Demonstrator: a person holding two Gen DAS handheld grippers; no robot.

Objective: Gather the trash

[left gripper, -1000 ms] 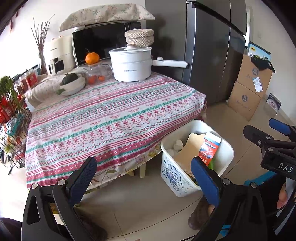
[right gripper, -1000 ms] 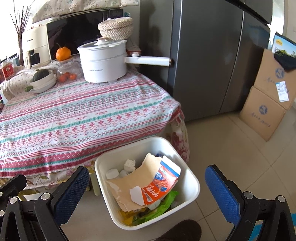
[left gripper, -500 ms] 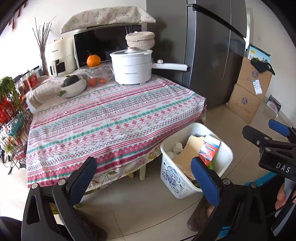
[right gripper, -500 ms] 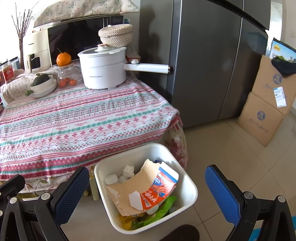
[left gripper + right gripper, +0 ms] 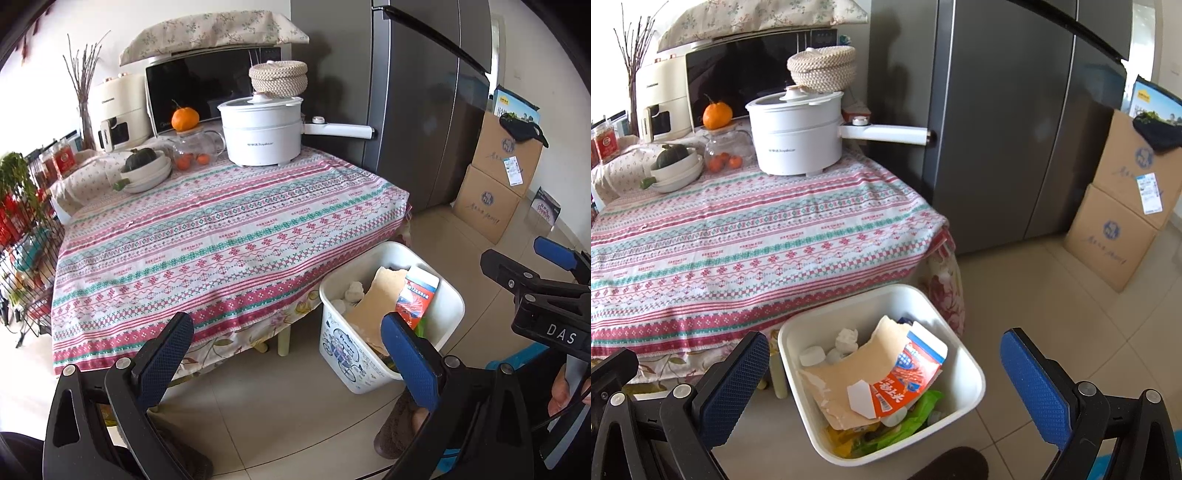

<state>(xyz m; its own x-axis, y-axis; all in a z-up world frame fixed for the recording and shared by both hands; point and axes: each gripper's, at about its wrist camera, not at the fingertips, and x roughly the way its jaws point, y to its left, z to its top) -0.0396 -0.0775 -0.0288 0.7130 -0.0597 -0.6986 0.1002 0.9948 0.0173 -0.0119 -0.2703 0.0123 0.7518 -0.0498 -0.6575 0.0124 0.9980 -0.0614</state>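
Taking the white trash bin (image 5: 964, 373) on the tiled floor as the landmark: far to its left, in the left wrist view, a wire rack (image 5: 22, 236) of red packets stands beside the table (image 5: 207, 236). The table, under a striped patterned cloth, rises directly left of and behind the bin, whose rim sits just beside the table's near right corner. At the table's far side, behind and left of the bin, are a stack of white bowls holding a dark green squash (image 5: 672, 155), a glass teapot (image 5: 726, 147) with an orange (image 5: 717, 115) on its lid, and a white electric pot (image 5: 798, 133) whose handle points right.

The left gripper (image 5: 288, 358) hangs above the floor to the bin's left, released, its blue pads wide apart with nothing between them. The bin itself holds the trash: white crumpled tissues (image 5: 846, 341), a torn brown paper sheet (image 5: 849, 369), a red-and-blue carton (image 5: 905, 373) and green wrapping (image 5: 912, 417). The right gripper (image 5: 886, 387) hovers over the bin, likewise released and empty, its pads straddling the bin in its own view.

Behind and right of the bin stands a grey refrigerator (image 5: 1004, 122). Further right, well apart, two cardboard boxes (image 5: 1115, 218) are stacked on the floor.
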